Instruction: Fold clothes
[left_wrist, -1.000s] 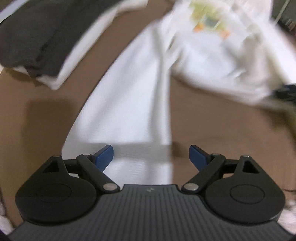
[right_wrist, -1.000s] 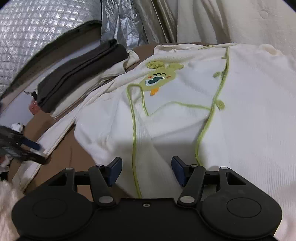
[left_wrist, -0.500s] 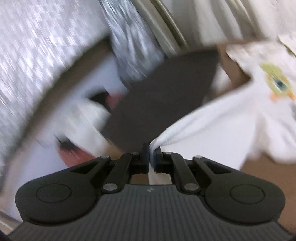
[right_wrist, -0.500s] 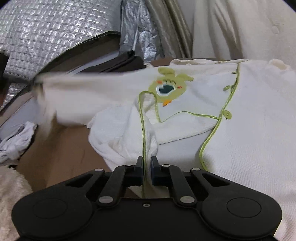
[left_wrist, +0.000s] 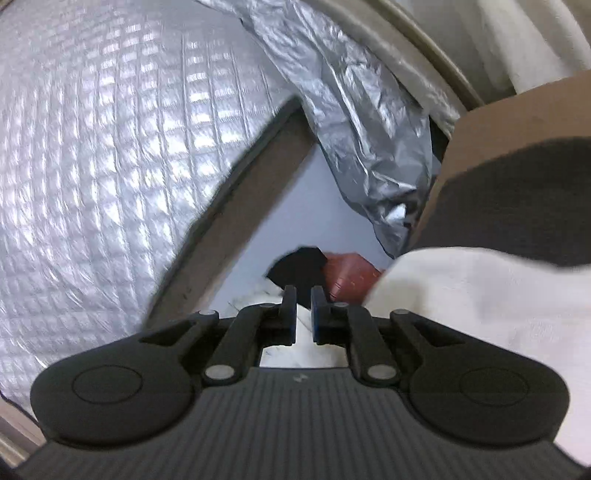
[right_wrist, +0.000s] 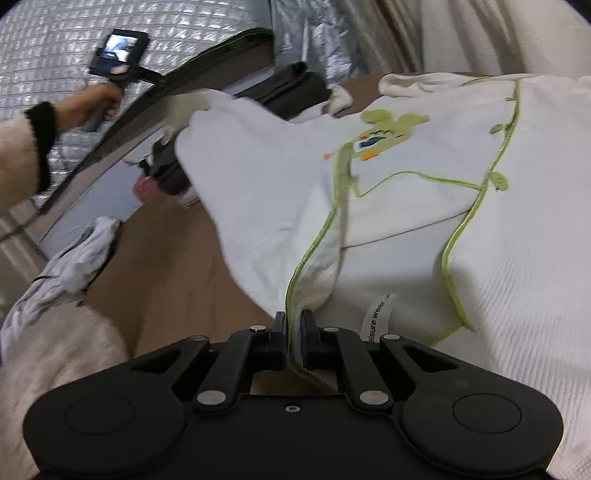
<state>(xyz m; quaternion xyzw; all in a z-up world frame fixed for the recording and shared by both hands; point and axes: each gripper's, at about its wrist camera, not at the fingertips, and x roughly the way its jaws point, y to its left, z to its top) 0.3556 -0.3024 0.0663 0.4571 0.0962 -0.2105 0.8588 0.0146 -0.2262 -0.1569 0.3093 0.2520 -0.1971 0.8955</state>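
A white garment (right_wrist: 406, 206) with green trim and a green animal patch (right_wrist: 388, 133) lies spread on the brown surface (right_wrist: 177, 258). My right gripper (right_wrist: 293, 325) is shut on its green-trimmed edge at the near side. One sleeve (right_wrist: 240, 155) stretches up and left toward the hand (right_wrist: 98, 101) that carries my left gripper. In the left wrist view my left gripper (left_wrist: 303, 314) points at the quilted wall. Its jaws are opening by a narrow gap with nothing between the pads. The white sleeve (left_wrist: 480, 302) hangs just to its right.
Folded dark clothes (right_wrist: 291, 88) sit at the back of the surface. Beyond it are a silver quilted cover (left_wrist: 92, 166), crinkled foil (left_wrist: 351, 110) and a dark frame edge (left_wrist: 236, 206). A red object (left_wrist: 351, 273) and a crumpled pale cloth (right_wrist: 81, 251) lie at the left.
My left gripper shut on the sleeve, swung it up and left, and now its jaws stand slightly apart without cloth. My right gripper shut on the trimmed edge and stayed put.
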